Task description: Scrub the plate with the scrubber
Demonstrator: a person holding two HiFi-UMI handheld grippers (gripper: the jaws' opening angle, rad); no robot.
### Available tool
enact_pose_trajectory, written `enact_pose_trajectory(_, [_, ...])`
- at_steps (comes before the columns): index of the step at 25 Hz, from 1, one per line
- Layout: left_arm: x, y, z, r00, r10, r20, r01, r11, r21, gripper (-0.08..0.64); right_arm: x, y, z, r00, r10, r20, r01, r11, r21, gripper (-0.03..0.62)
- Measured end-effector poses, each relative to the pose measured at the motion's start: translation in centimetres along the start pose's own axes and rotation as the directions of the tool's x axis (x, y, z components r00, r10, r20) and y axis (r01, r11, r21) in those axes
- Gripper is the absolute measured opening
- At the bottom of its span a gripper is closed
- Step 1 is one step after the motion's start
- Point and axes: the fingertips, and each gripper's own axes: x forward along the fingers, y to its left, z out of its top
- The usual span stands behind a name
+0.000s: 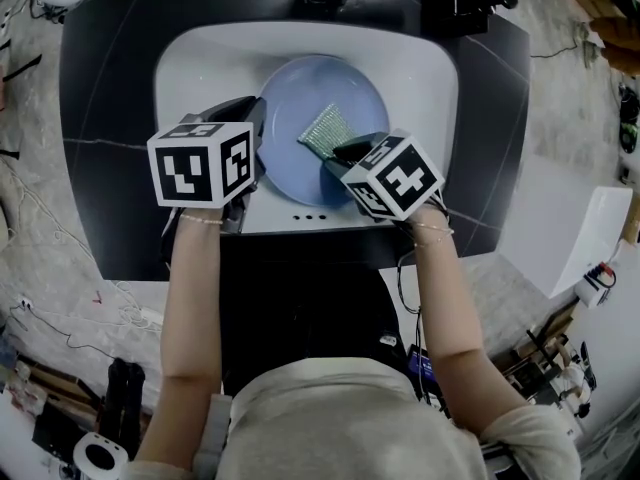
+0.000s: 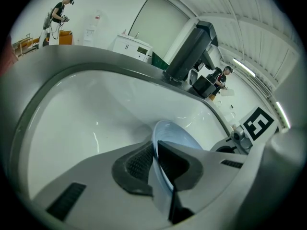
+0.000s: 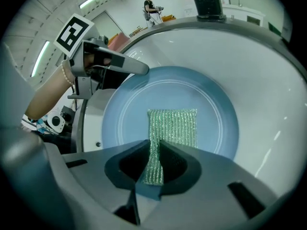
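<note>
**Right tool** (image 3: 154,169): the jaws are pressing together on the near edge of the green mesh scrubber (image 3: 173,124). The rest of the scrubber is lying flat just ahead of the tool, on the middle of the pale blue plate (image 3: 216,104).

**Left tool** (image 2: 156,163): opposite the right tool, it is pinching the plate's rim edge-on between its pads.

**Surroundings:** the plate is sitting in the white sink (image 3: 273,75), which is set into the dark counter (image 1: 100,118). The faucet (image 2: 191,51) is rising beyond both tools.

**Handling:** the scrubber is looking soft and limp, folding at the grip, so a hold close to the working patch should suit. The plate is probably stiff, slick and breakable, and is best held at the rim.

**Hidden:** the head view is showing little of either tool's jaws. Whether the plate is resting flat or being tilted cannot be told.
</note>
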Motion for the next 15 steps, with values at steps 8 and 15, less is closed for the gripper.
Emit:
enact_pose_trajectory(8, [-0.2,-0.3,0.2,1.0,-0.008,0.007,0.008,1.0,0.003,0.044,-0.4,3.0,1.2,0.997,0.067,0.026,-0.066,0.997,-0.035,0.074])
enact_pose_trajectory(15, [0.0,-0.1,0.0,1.0,0.015,0.0,-0.015,1.0,0.004,0.044,0.6,4.9,4.1,0.992,0.092,0.083,-0.081,0.988,-0.131,0.072])
